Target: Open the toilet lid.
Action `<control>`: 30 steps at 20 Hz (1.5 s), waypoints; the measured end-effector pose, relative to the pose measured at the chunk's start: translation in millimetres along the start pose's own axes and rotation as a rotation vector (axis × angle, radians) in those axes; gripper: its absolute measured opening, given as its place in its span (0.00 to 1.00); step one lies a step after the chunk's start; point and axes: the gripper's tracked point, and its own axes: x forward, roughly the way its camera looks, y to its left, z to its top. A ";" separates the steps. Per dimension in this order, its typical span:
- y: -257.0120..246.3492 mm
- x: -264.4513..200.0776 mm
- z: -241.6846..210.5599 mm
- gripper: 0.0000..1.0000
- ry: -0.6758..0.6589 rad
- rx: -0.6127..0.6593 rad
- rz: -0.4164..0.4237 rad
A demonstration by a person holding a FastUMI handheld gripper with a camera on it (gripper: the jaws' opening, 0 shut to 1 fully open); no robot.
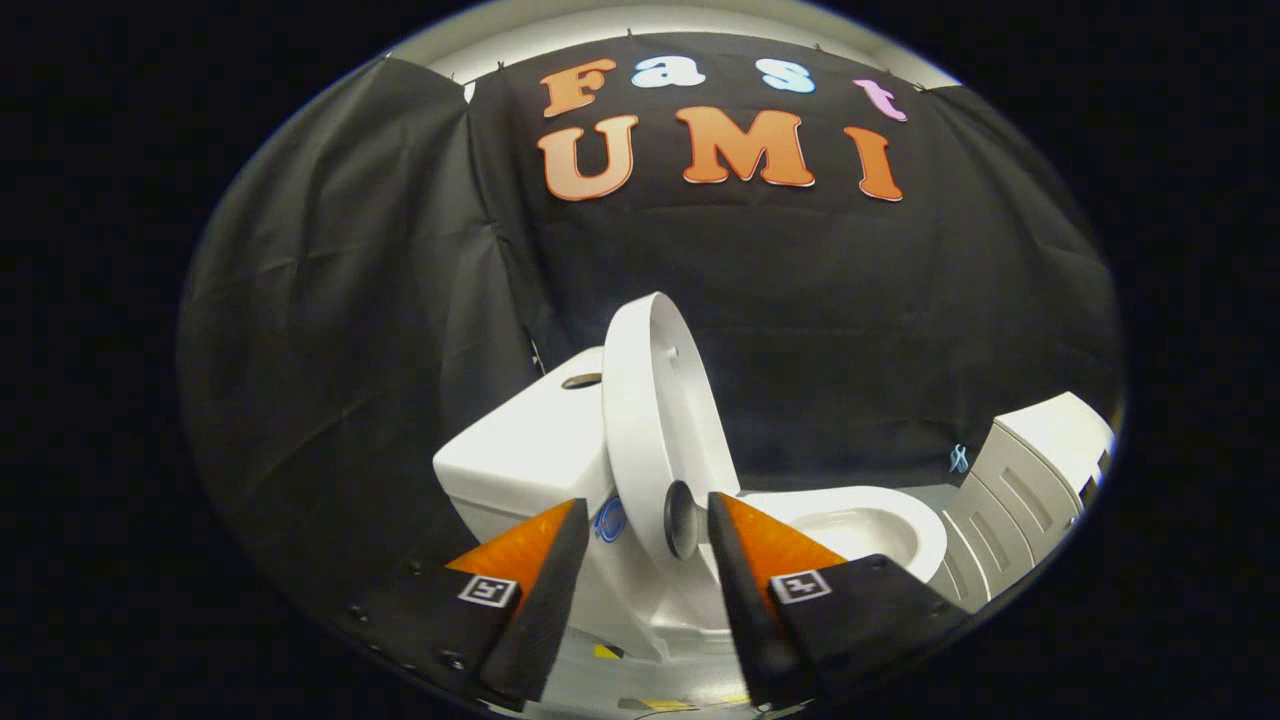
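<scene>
Tongs (648, 510) stand with their two fingers spread apart, a clear gap between the black inner faces, and nothing is pinched between them. Each finger carries an orange wedge on its outer side and a small square marker near its base. Just ahead of the fingertips, in the gap, sits the toilet lid (655, 400), raised to near upright and leaning back toward the tank (530, 450). Its pale underside faces the bowl side, and a dark round bumper (682, 518) on the lid lies just beside the right finger's tip; whether they touch, I cannot tell. The left finger is apart from the lid.

Beyond the right finger the toilet bowl (860, 525) lies uncovered, its white rim and hollow in plain sight. The tank sits behind the lid on the left-finger side, with a dark round button (581, 380) on its top. A blue sticker (610, 520) shows on the toilet's side near the left fingertip. Further right, well apart from the bowl, stands a white ribbed unit (1030, 470). Black cloth forms the backdrop behind everything.
</scene>
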 end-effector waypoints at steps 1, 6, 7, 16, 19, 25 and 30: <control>-1.7 -5.1 5.9 0.84 -0.018 -0.007 -0.005; -19.9 -21.8 25.7 1.00 -0.054 0.006 0.007; -28.2 -25.9 33.8 1.00 -0.073 0.000 0.006; -135.1 -71.5 114.2 1.00 -0.208 -0.066 -0.077; -175.4 -84.7 130.8 1.00 -0.220 -0.071 -0.117; -238.0 -112.9 170.5 1.00 -0.262 -0.118 -0.171; -281.6 -145.8 204.1 0.98 -0.328 -0.154 -0.226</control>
